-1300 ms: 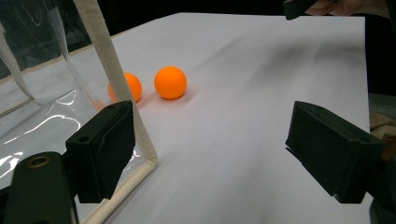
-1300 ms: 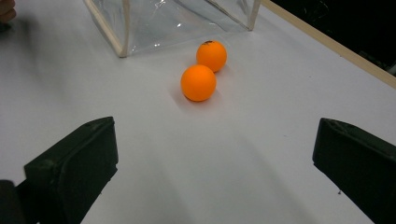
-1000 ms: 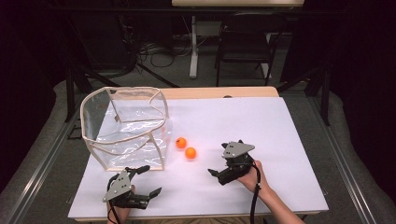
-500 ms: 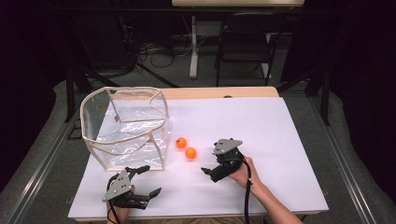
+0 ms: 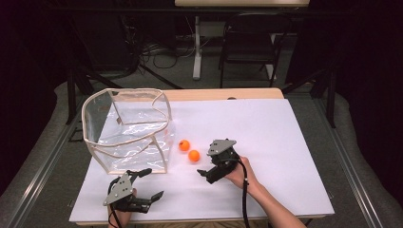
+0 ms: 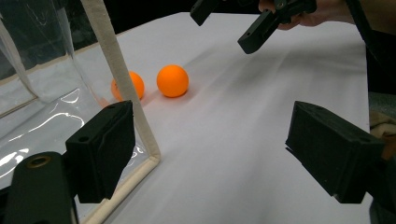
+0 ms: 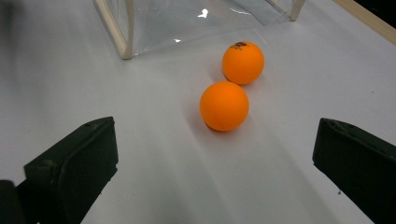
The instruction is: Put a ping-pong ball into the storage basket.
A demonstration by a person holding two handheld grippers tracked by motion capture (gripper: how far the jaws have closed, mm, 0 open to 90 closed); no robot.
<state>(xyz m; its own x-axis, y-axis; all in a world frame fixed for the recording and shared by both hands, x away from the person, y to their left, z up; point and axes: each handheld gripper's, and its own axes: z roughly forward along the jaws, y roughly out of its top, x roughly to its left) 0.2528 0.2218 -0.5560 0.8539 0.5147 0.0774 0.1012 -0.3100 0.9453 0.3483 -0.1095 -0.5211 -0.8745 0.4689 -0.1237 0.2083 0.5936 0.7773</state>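
Two orange balls lie on the white table just right of a clear plastic bin with beige trim. The nearer ball and the farther ball almost touch. My right gripper is open, its jaws spread wide and pointing at the nearer ball from a short way off. My left gripper is open at the front edge, by the bin's near corner. From there I see one ball clearly, the other ball partly behind the bin's trim.
The white table top stretches bare to the right and back. The bin's corner post stands just ahead of my left gripper. The right gripper shows at the top of the left gripper view. A chair and cables lie beyond the table.
My right gripper has moved left and slightly forward, closing in on the two balls. The left gripper, the balls and the bin have stayed put.
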